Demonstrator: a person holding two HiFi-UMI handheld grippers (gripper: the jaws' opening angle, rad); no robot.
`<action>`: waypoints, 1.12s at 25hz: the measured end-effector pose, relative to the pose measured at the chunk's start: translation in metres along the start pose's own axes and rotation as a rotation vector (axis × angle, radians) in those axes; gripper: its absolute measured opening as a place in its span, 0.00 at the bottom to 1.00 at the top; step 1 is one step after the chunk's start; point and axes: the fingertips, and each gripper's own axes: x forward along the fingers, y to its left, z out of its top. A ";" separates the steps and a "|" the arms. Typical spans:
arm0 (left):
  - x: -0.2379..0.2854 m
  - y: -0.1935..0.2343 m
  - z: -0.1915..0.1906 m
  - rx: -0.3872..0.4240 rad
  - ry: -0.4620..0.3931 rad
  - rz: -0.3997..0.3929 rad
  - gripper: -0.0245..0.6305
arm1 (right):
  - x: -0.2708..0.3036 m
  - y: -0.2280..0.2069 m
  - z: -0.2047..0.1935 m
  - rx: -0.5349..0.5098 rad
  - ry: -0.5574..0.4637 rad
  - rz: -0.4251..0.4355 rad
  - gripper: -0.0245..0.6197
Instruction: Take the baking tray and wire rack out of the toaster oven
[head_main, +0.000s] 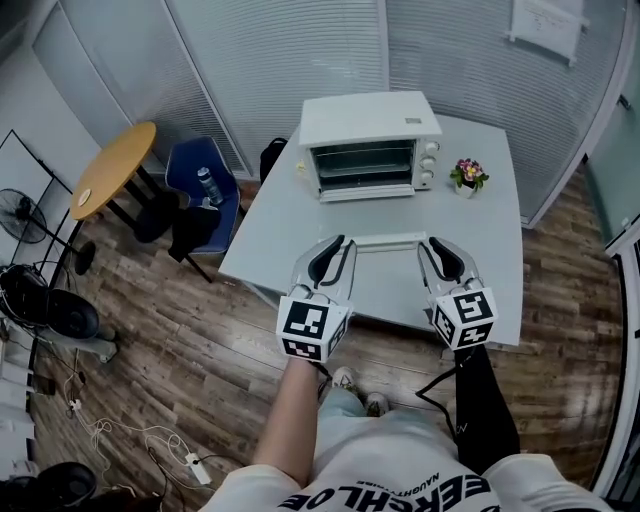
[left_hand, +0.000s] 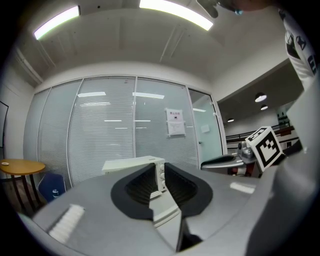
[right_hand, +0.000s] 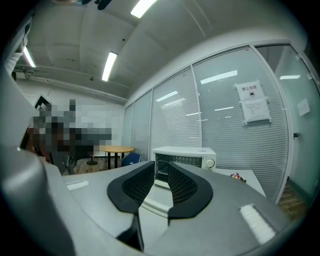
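Baking tray (head_main: 385, 272): out of the toaster oven (head_main: 368, 140), level over the near half of the tabletop (head_main: 485, 235), short sides towards left and right. Cannot tell whether it rests on the tabletop or hangs just above it.

Left hand-held gripper (head_main: 338, 248): jaws drawn together on the tray's left rim, which shows as a thin pale lip between the pads in the left gripper view. Right hand-held gripper (head_main: 433, 248): likewise clamped on the right rim, with the jaws standing slightly wider. Both point level, towards the oven.

Oven sits at the far edge of the tabletop with its door (head_main: 366, 192) dropped open. Faint horizontal bars inside the cavity are probably the wire rack (head_main: 364, 163), not yet out. Potted flowers (head_main: 467, 176) stand just right of the oven, well apart from the tray.

Step in hand, as I judge it: first item extracted and being carried, with set-down pending.

Next move calls for lowering the tray flat near the near edge, both jaws releasing together, and leaving the lane to the open door free for the rack.
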 end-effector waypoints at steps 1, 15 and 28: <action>0.003 0.002 0.001 -0.001 -0.003 -0.002 0.13 | 0.003 -0.001 -0.001 0.001 0.005 0.001 0.14; 0.108 0.065 -0.029 -0.136 0.028 -0.069 0.27 | 0.104 -0.046 -0.009 0.025 0.034 -0.046 0.14; 0.218 0.141 -0.091 -0.324 0.120 -0.121 0.31 | 0.230 -0.071 -0.046 0.085 0.148 -0.061 0.14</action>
